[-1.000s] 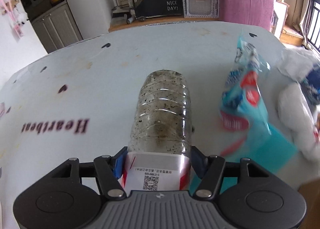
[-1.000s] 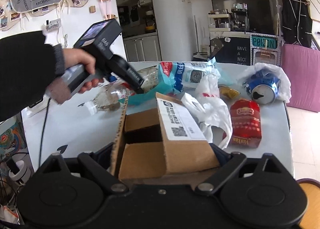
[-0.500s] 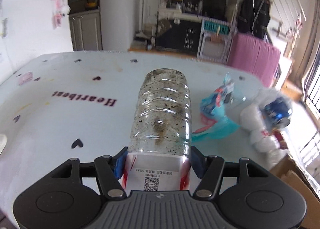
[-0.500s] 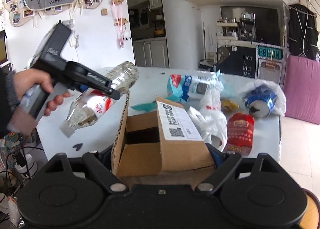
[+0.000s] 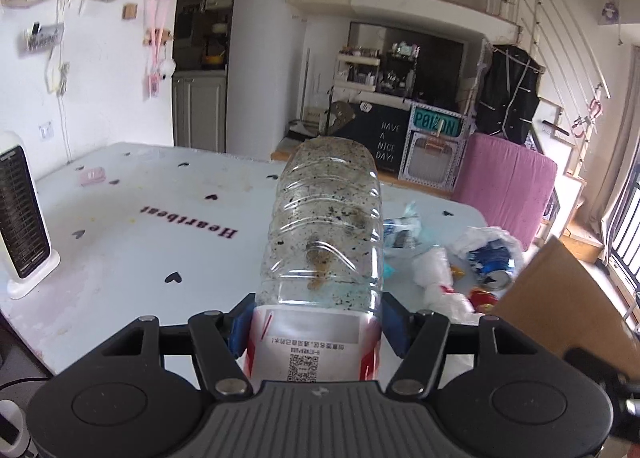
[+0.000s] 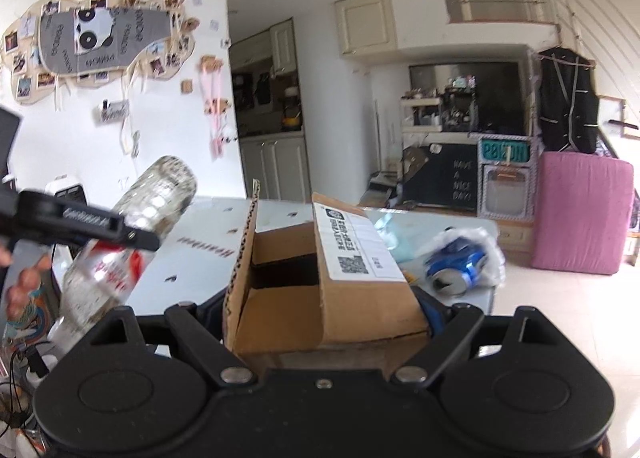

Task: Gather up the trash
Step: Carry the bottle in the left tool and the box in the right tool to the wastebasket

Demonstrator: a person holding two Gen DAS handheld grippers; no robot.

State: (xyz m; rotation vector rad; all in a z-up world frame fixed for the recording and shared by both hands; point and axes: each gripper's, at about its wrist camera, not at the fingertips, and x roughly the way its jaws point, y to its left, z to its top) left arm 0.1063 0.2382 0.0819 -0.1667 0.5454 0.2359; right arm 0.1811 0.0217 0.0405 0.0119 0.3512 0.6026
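My left gripper [image 5: 316, 328] is shut on a dirty clear plastic bottle [image 5: 324, 234] with a red and white label, held in the air above the table, base pointing forward. It also shows in the right wrist view [image 6: 124, 242], tilted, to the left of the box. My right gripper [image 6: 320, 310] is shut on an open cardboard box [image 6: 320, 282], flaps up, held off the table's near edge. The box's corner shows in the left wrist view [image 5: 560, 298]. On the table lie a crushed blue can [image 5: 492, 264] in a white bag, a crumpled white bag [image 5: 436, 274] and a blue wrapper [image 5: 400, 230].
The pale table [image 5: 140, 226] has "Heartbeat" printed on it. A white heater [image 5: 22, 214] stands at its left edge and a small pink item [image 5: 92, 176] lies far left. A pink sofa [image 5: 504, 178] stands behind the table.
My left gripper has lifted the bottle higher and drawn back from the table toward the box. My right gripper has raised the box and tilted up.
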